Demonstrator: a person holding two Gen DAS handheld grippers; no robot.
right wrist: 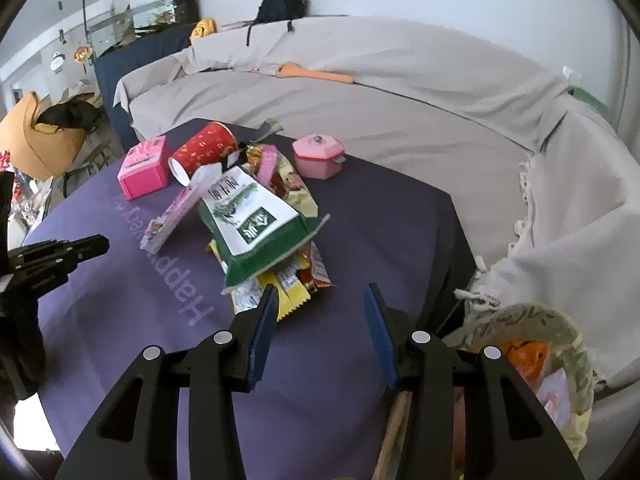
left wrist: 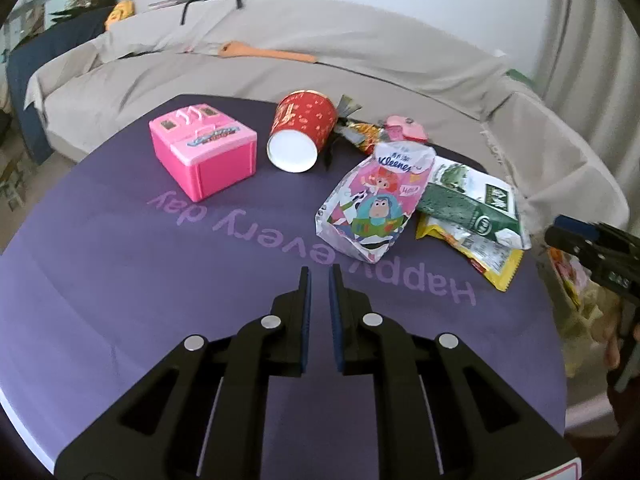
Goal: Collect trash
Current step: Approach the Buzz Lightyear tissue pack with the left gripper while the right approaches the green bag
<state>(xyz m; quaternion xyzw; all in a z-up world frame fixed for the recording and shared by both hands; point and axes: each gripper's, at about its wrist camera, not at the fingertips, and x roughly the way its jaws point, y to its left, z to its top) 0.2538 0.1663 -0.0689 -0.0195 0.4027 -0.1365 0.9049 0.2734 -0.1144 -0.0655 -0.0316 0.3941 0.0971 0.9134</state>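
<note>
Now, right gripper [right wrist: 320, 300]: my jaws stand wide apart and empty, low over the table [right wrist: 380, 208], the left fingertip [right wrist: 269, 300] just at the pile's near edge.
Left gripper [left wrist: 319, 276]: jaws nearly together with a thin gap, holding nothing, well short of the trash.
Nearest trash: green pouch [right wrist: 260, 224] on top of the yellow wrapper [right wrist: 290, 298], straight ahead of my right jaws and a touch left.
Long axis: the pouch runs away from me, roughly in line with my right fingers.
Nearer hand: right, I judge; from the left the pouch [left wrist: 472, 208] lies far off to the side.
Other trash: tissue pack [left wrist: 372, 208], red cup [left wrist: 300, 136] on its side, farther back.
Basket [right wrist: 560, 332]: beside the table at my right, with something orange in it.
Toys: pink box [left wrist: 202, 152] and pink pot [right wrist: 318, 156], not trash, I'd guess.
</note>
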